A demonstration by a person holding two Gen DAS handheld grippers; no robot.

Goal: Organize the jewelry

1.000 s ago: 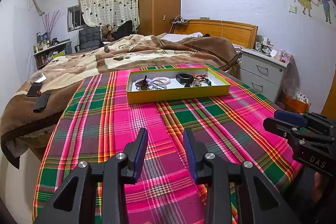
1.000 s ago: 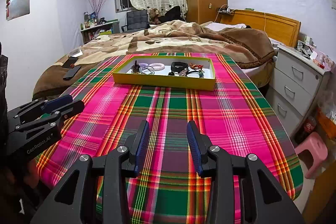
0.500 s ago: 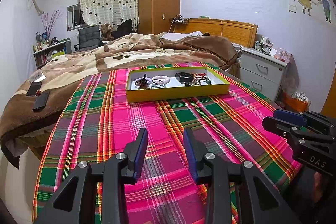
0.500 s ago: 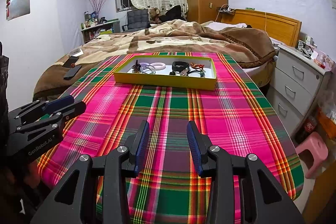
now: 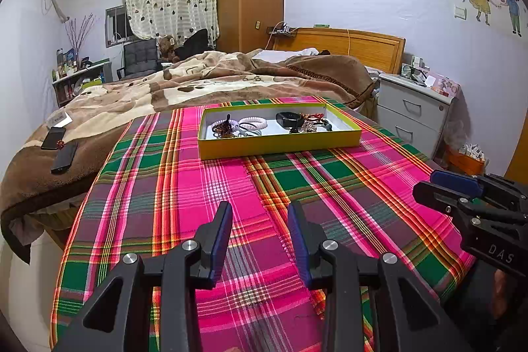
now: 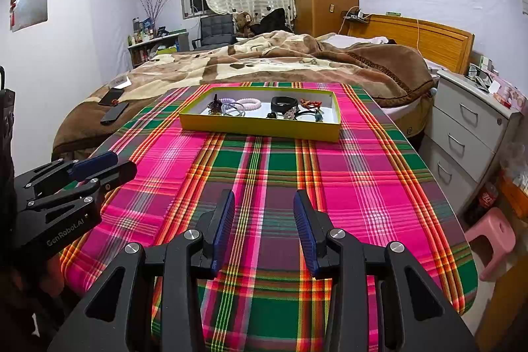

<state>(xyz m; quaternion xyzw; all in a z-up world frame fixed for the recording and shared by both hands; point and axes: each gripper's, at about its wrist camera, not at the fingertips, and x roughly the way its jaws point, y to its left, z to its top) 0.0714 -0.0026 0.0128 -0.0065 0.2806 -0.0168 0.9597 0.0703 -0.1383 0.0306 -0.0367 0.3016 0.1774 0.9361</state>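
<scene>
Left tool [image 5: 260,236]: jaws apart, nothing between the pads, hovering over the near end of the surface [image 5: 184,187] with its plaid cloth. Right tool [image 6: 264,226]: same, jaws apart and empty; in the left wrist view it sits at 3 o'clock of the left tool, well apart.

Yellow tray [image 5: 280,147] is at 12 o'clock from both tools, well apart, at the far end of the surface. Its long axis runs 9-to-3 across the view, long side facing the tools.

In the tray: pale coiled hair ties [image 6: 247,104] at the 9 o'clock end, black band [image 6: 283,103] mid, tangled small pieces [image 6: 308,109] toward 3 o'clock. Individual items too small to resolve.

Bed [image 6: 264,61] lies beyond the tray.
</scene>
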